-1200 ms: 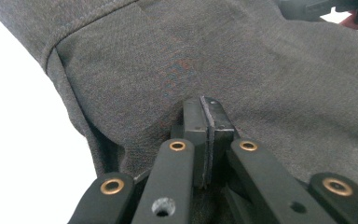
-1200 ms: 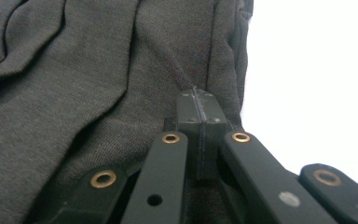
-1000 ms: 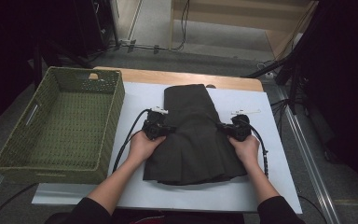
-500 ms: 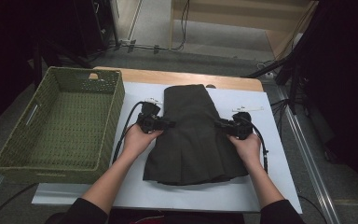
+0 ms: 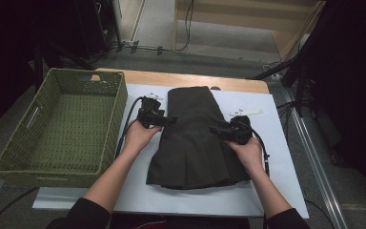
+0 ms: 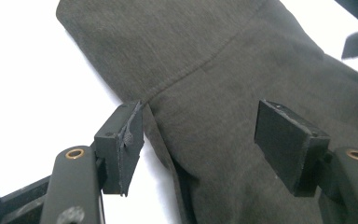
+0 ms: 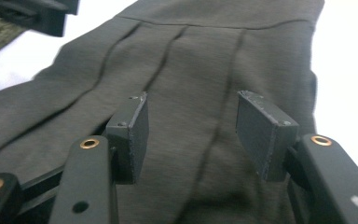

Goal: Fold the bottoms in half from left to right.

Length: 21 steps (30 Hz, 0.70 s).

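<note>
Jaws of left gripper (image 5: 170,120) and right gripper (image 5: 214,130) just opening, nothing between pads, hovering over skirt (image 5: 198,143). Skirt lying folded on white mat (image 5: 276,157); placing in basket (image 5: 62,124) apparently remaining.

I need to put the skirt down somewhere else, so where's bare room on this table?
Free: the white sheet right of the dark skirt, the strip along its near edge, and the green basket, which holds nothing. Crowded: between basket and skirt, where the left hand-held gripper and its cable sit.
</note>
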Each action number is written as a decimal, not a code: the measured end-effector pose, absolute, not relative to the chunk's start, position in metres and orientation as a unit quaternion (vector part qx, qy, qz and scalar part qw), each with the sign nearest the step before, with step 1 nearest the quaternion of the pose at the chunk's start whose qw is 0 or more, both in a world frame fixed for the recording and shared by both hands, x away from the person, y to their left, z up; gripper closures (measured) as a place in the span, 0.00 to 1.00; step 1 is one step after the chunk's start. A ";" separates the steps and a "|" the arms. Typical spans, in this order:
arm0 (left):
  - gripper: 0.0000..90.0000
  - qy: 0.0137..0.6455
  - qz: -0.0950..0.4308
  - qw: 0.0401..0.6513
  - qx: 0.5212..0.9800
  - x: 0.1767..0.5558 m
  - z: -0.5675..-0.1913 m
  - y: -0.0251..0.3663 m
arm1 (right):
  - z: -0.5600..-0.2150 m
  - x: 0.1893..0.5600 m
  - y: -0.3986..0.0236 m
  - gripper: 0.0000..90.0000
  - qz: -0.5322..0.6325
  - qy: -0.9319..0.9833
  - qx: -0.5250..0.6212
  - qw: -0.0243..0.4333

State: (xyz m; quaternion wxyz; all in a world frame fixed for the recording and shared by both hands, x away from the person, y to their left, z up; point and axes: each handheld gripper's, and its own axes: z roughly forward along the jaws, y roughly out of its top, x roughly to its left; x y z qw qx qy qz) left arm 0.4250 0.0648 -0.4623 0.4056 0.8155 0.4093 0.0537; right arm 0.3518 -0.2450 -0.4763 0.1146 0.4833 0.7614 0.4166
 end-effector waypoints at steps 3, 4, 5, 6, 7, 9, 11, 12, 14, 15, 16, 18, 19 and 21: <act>0.36 0.416 0.051 0.411 0.810 0.430 -0.464 0.065 | -0.475 0.348 -0.240 0.47 0.418 0.765 0.477 0.112; 0.36 0.417 0.052 0.405 0.812 0.433 -0.465 0.064 | -0.474 0.347 -0.237 0.46 0.418 0.769 0.472 0.111; 0.34 0.417 0.052 0.400 0.814 0.435 -0.466 0.063 | -0.474 0.345 -0.235 0.46 0.418 0.771 0.468 0.110; 0.34 0.417 0.053 0.395 0.817 0.437 -0.466 0.061 | -0.473 0.343 -0.233 0.45 0.418 0.772 0.465 0.110; 0.33 0.416 0.054 0.391 0.819 0.439 -0.466 0.060 | -0.473 0.342 -0.231 0.45 0.418 0.774 0.462 0.110; 0.31 0.417 0.058 0.394 0.817 0.442 -0.467 0.059 | -0.473 0.339 -0.227 0.45 0.420 0.777 0.456 0.109; 0.29 0.417 0.059 0.398 0.815 0.445 -0.467 0.058 | -0.472 0.338 -0.225 0.45 0.421 0.778 0.453 0.106; 0.28 0.417 0.060 0.397 0.815 0.447 -0.467 0.058 | -0.472 0.337 -0.224 0.45 0.420 0.780 0.452 0.104; 0.28 0.410 0.074 0.385 0.823 0.452 -0.467 0.055 | -0.473 0.336 -0.220 0.45 0.420 0.782 0.449 0.100; 0.27 0.410 0.074 0.385 0.823 0.452 -0.467 0.055 | -0.473 0.336 -0.220 0.45 0.420 0.782 0.449 0.100; 0.27 0.409 0.081 0.388 0.822 0.454 -0.467 0.055 | -0.473 0.336 -0.220 0.45 0.420 0.783 0.449 0.100; 0.26 0.409 0.083 0.392 0.820 0.458 -0.467 0.055 | -0.474 0.336 -0.218 0.45 0.418 0.784 0.448 0.098; 0.26 0.412 0.084 0.387 0.820 0.464 -0.467 0.054 | -0.474 0.337 -0.217 0.45 0.418 0.784 0.448 0.096; 0.24 0.413 0.087 0.383 0.822 0.466 -0.467 0.053 | -0.475 0.337 -0.216 0.45 0.419 0.784 0.449 0.095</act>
